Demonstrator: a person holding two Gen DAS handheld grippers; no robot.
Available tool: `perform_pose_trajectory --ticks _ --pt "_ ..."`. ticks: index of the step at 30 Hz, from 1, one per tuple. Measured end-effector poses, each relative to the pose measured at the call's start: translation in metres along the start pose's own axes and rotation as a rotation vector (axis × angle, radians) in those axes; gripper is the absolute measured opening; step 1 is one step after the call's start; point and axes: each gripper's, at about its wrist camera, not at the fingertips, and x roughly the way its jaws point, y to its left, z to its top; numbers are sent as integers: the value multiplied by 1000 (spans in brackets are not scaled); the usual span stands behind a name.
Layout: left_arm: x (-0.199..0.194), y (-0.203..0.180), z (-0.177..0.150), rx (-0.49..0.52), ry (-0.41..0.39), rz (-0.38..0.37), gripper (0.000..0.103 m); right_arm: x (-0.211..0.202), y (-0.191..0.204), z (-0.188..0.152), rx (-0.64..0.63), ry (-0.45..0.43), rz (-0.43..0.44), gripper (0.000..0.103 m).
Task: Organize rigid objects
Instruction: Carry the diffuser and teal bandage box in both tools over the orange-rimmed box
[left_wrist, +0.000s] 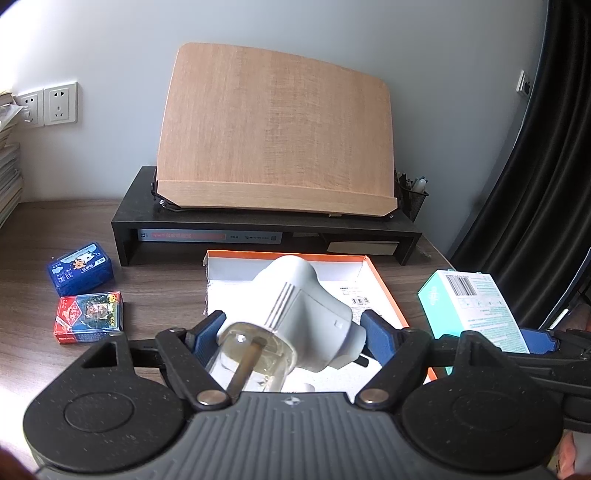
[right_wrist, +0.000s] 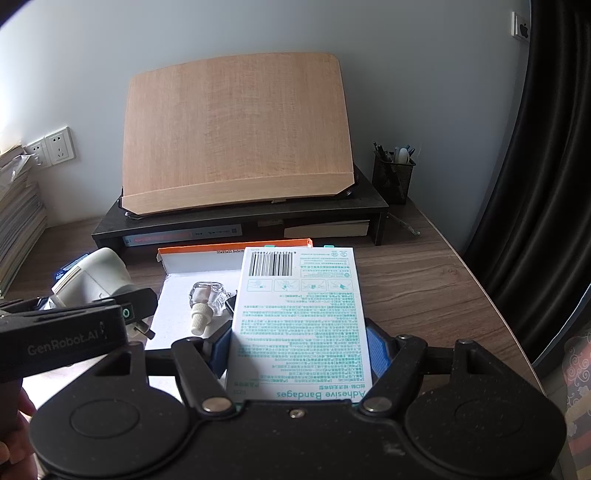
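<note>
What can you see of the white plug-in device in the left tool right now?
The plug-in device is a smooth white plastic body, bulbous at the far end, with a band of grey ribs across its middle. A clear bottle with a tan wick sits at its near end; a metal prong shows in the right wrist view. It lies tilted between the left tool's blue pads, which press its sides, above the orange-rimmed box.
</note>
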Motion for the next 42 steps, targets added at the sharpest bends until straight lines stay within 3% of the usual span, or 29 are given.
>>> perform_pose_trajectory --ticks 42 --pt "-3 2 2 -14 -3 26 81 1 2 5 -12 -12 17 84"
